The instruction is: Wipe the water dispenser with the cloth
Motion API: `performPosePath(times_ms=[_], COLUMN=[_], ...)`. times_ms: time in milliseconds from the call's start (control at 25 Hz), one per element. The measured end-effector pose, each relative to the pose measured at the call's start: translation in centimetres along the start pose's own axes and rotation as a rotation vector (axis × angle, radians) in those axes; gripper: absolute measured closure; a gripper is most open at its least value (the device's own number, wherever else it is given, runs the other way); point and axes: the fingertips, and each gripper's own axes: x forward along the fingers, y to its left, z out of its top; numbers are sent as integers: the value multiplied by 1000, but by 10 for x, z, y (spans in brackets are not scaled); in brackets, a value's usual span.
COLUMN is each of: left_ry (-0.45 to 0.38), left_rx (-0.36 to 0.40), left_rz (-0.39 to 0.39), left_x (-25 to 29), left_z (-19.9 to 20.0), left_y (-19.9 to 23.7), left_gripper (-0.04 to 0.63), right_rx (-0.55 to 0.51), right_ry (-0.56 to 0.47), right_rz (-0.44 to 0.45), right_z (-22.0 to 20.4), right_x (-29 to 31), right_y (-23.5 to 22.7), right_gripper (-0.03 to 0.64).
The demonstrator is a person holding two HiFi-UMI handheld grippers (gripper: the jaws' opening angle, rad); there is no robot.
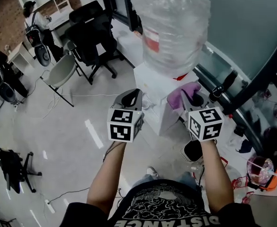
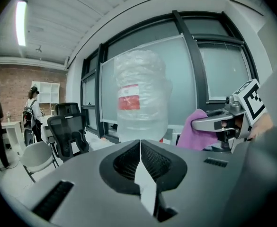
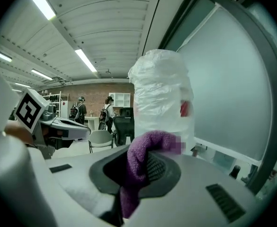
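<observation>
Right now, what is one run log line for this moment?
left gripper: shut, empty | right gripper: shut on cloth | dispenser: ahead, contact unclear

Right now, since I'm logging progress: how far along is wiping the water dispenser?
Done: the purple cloth is clamped in the right tool. In hand: it is held beside the top of the water dispenser, near the wrapped bottle; contact can't be confirmed. The left tool is shut and empty. Left: the wiping itself, with no wiped surface evident.
</observation>
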Motion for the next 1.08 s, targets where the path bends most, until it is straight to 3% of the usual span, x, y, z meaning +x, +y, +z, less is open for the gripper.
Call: performPosePath(times_ms=[640, 1080], left_ry=[-31, -45], left_rx=[9, -31], left_rz=[4, -11], left_x=[-6, -8], left_z=[8, 8], left_y=[26, 29], left_gripper=[568, 568], right_rx=[-31, -58], right_ry=[-35, -49], right_rz=[-60, -59], right_z=[16, 23], right_x=[-12, -11], right_y=[-9, -5], right_gripper=[574, 574])
